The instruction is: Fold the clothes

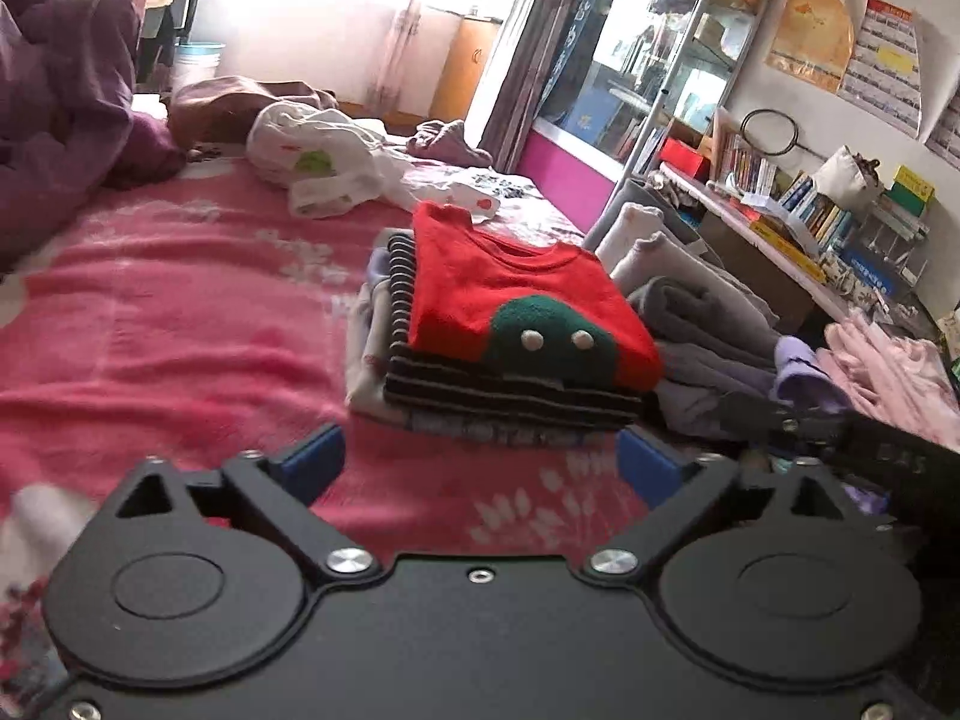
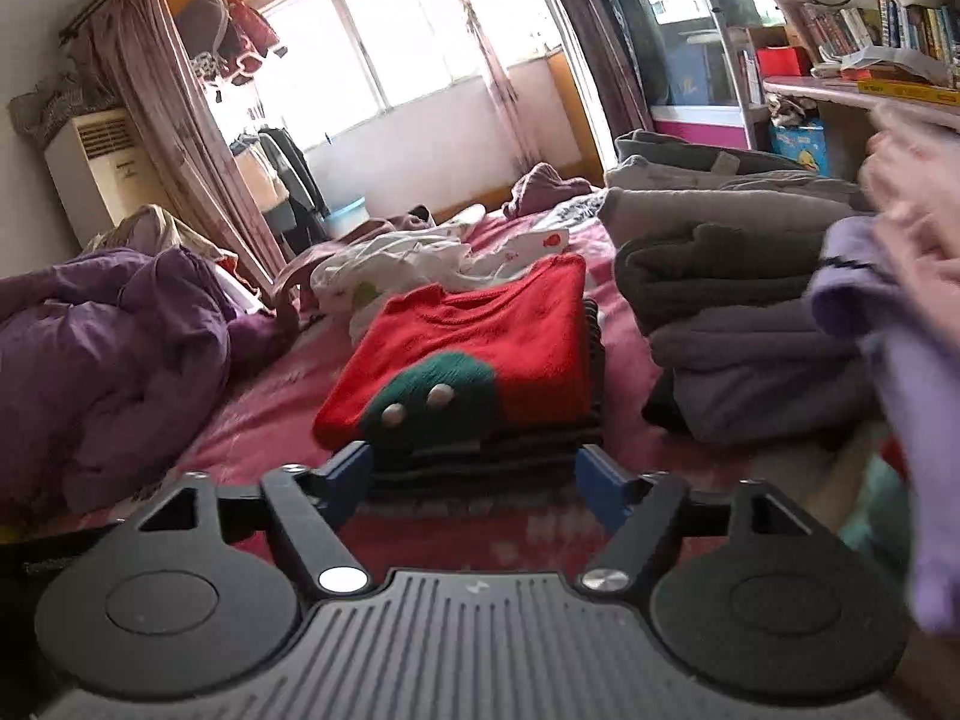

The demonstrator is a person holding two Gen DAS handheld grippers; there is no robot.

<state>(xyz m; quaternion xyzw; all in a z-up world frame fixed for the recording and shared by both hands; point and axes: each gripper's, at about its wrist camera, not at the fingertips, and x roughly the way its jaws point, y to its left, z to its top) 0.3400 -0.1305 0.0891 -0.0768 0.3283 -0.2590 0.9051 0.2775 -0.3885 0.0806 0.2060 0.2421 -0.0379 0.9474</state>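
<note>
**Folded stack on the pink bed, both tools empty**

Sweater (image 1: 516,306), red with a green patch and two white buttons, lies folded on top of a small stack (image 1: 510,402) of striped and pale clothes, on the pink bedsheet (image 1: 180,330). The left gripper (image 1: 480,468) sits just short of that stack, its blue fingers (image 1: 315,462) spread wide and holding nothing. The right gripper (image 2: 474,474) is close in front of the same stack, jaws also apart, a fingertip near each front corner of the stack; whether they touch the cloth I cannot tell. Beside the stack stands a pile of grey clothes (image 2: 738,324). Unfolded white clothes (image 1: 318,162) lie farther up the bed, and a purple quilt (image 2: 108,354) is bunched at the far side.
</note>
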